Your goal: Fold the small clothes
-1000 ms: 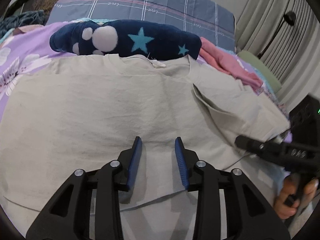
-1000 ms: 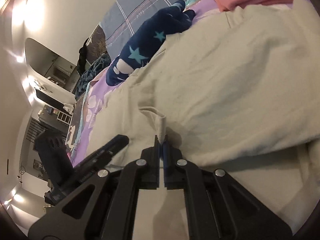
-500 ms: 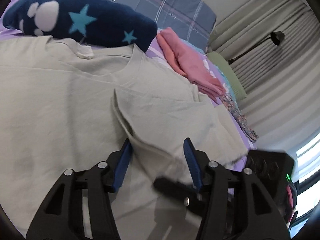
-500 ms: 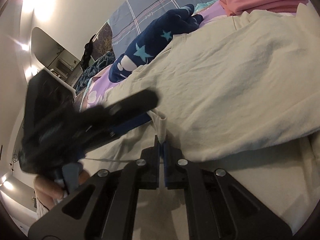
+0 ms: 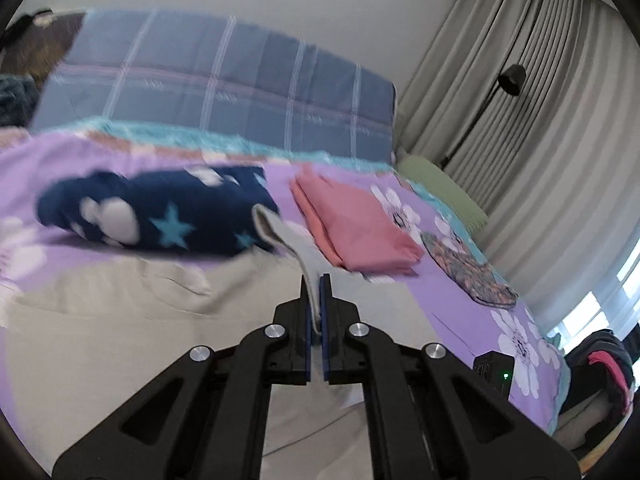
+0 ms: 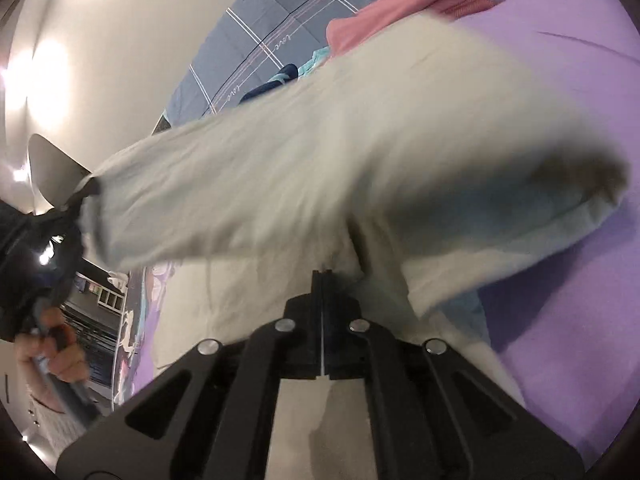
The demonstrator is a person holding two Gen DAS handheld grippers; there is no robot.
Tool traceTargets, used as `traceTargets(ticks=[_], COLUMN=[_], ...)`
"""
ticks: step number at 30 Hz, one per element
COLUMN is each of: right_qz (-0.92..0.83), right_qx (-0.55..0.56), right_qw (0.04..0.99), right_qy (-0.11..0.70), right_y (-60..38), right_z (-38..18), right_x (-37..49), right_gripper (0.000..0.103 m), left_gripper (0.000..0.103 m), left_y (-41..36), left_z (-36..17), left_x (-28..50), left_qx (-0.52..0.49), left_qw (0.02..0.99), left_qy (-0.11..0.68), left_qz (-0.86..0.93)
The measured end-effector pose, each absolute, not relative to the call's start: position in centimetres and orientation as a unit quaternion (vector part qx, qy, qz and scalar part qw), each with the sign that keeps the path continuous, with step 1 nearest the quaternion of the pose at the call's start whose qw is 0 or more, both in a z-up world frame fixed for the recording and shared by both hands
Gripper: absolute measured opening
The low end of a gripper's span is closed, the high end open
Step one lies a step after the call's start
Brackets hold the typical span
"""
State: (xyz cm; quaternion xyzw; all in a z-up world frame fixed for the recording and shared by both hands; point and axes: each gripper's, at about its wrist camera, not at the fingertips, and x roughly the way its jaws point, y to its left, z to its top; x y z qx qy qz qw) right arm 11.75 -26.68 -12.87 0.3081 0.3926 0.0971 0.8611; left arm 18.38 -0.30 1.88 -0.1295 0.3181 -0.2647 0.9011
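Note:
A beige t-shirt (image 5: 120,320) lies on the purple flowered bedspread (image 5: 472,312). My left gripper (image 5: 316,280) is shut on a fold of its edge, which rises in a strip above the jaws. In the right wrist view the shirt (image 6: 320,168) hangs lifted as a broad band across the frame. My right gripper (image 6: 322,274) is shut on the shirt's lower edge. The left gripper (image 6: 80,192) shows at far left of that view, pinching the raised cloth, with a hand below it.
A navy star-patterned plush (image 5: 160,216) and a folded pink garment (image 5: 356,228) lie behind the shirt. A plaid grey pillow (image 5: 220,88) stands at the headboard. Curtains (image 5: 540,100) and a floor lamp (image 5: 508,80) are to the right. Dark clothes (image 5: 600,364) are piled beyond the bed's right edge.
My left gripper has closed on the shirt's edge and lifted it. The shirt now hangs raised between both grippers. The right gripper stays shut on the cloth.

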Motion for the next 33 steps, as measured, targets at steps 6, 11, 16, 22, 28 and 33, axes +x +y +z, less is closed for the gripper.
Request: traceTargets(ticks=[6, 11, 16, 22, 28, 33], right_qz=[0.093, 0.086, 0.121, 0.147, 0.181, 0.188], right_qx=[0.272, 0.247, 0.138, 0.041, 0.061, 0.080], right_qw=[0.873, 0.880, 0.894, 0.891, 0.878, 0.873], right_qy=[0.393, 0.396, 0.408, 0.428, 0.440, 0.443], right_y=[-25.6, -25.1, -21.6, -19.1, -20.0, -20.6], right_z=[-12.6, -12.2, -10.9, -10.5, -10.1, -9.2], right_x=[11.9, 11.3, 10.5, 8.9, 7.6, 7.4], right_gripper=[0.004, 0.008, 0.051, 0.060, 0.060, 0.043], left_gripper=[0.003, 0.003, 0.003, 0.003, 0.021, 0.037], left_y=[5.3, 9.5, 13.6, 17.1, 19.4, 18.6], left_z=[2.6, 3.2, 1.5, -5.9, -10.2, -7.9], left_x=[17.1, 16.3, 15.8, 16.6, 16.4, 15.6], left_qx=[-0.111, -0.096, -0.094, -0.118, -0.132, -0.120], left_qw=[0.928, 0.939, 0.937, 0.914, 0.906, 0.921], left_qy=[0.300, 0.297, 0.317, 0.379, 0.401, 0.368], left_qz=[-0.193, -0.145, -0.110, -0.083, -0.033, -0.054])
